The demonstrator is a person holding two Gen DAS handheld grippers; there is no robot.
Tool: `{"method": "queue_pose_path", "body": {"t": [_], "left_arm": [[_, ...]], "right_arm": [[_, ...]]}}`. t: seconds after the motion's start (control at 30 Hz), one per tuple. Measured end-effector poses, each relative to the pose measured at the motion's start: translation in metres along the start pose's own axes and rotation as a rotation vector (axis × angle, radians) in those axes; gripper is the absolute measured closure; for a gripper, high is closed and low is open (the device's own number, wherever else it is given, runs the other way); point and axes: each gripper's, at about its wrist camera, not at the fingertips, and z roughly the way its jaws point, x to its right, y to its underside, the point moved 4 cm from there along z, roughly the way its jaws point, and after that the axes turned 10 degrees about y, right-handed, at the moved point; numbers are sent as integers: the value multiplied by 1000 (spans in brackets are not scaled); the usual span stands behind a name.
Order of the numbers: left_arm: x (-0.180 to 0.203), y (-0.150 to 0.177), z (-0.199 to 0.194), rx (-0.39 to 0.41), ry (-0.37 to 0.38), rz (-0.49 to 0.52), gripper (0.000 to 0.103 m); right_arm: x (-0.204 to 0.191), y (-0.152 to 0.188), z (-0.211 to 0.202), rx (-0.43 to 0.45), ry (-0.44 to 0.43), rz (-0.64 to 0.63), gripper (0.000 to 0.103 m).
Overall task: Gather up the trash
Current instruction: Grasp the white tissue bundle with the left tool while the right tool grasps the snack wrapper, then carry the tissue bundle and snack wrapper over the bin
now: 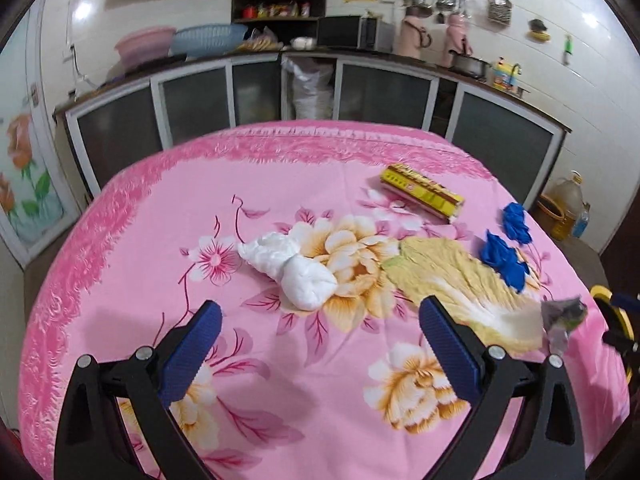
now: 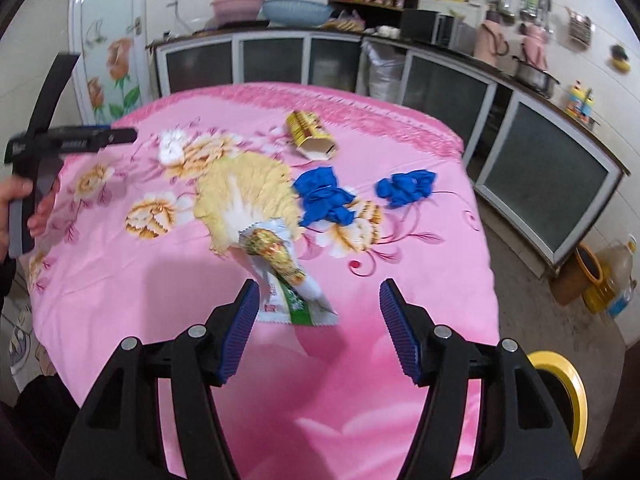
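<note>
A pink floral cloth (image 1: 132, 248) covers the table. On it lie a crumpled white tissue (image 1: 288, 264), a yellow box (image 1: 422, 190), a wilted cabbage leaf (image 1: 452, 276), two blue gloves (image 1: 502, 258) and a snack wrapper (image 1: 564, 318). My left gripper (image 1: 320, 322) is open and empty, just in front of the tissue. My right gripper (image 2: 318, 300) is open just above the wrapper (image 2: 286, 272), which lies nearer its left finger. The leaf (image 2: 244, 196), gloves (image 2: 326, 198) and box (image 2: 310, 136) lie beyond it.
A yellow-rimmed bin (image 2: 560, 392) stands at the table's right edge, below my right gripper. Kitchen cabinets (image 1: 256, 92) line the far wall. An oil bottle (image 2: 616, 276) stands on the floor at the right. My left gripper (image 2: 60, 140) shows at the left of the right wrist view.
</note>
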Motion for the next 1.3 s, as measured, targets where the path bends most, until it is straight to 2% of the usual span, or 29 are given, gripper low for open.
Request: {"method": "queue_pose_path", "body": {"t": [0.13,0.27,0.43,0.67,0.73,0.77,0.8,0.83,0.87,0.9,0.97,1.07,1.3], "left_arm": [[-9,-8,23,-33,-3,-52,8],[-19,-15,56,-108,-23,-115,7],[-29,-19,87,-167,-1,-205,8],[-33,-26,121,-211,-23,-235,8],[-34,-28,127,-215,-20,-240,8],[-34,-30,130,-215,-20,-241,15],[-34,-30,132,-217,-22,-239,26],[-35,-31,134,-220,-26,-240,55],[-36,-31,136,-221,-13,-252,67],[-37,-31,135,-217,-2,-258,69],[-38,-32,130,-207,18,-264,72],[-39,-33,116,-181,51,-273,72],[-36,-35,61,-103,62,-236,72]], "right_arm": [[-5,-3,14,-19,1,-33,43],[-9,-6,28,-38,-9,-51,42],[-14,-10,41,-51,-19,-74,41],[-13,-8,61,-103,-67,-56,42],[-11,-7,65,-120,-86,-37,45],[-10,-7,66,-128,-93,-33,53],[-9,-7,67,-135,-101,-26,59],[-8,-7,67,-138,-107,-17,69],[-6,-8,66,-143,-118,-2,75],[-5,-8,66,-153,-131,8,79],[-1,-10,63,-156,-158,40,82],[4,-14,52,-141,-180,74,82],[9,-18,18,-87,-152,82,82]]}}
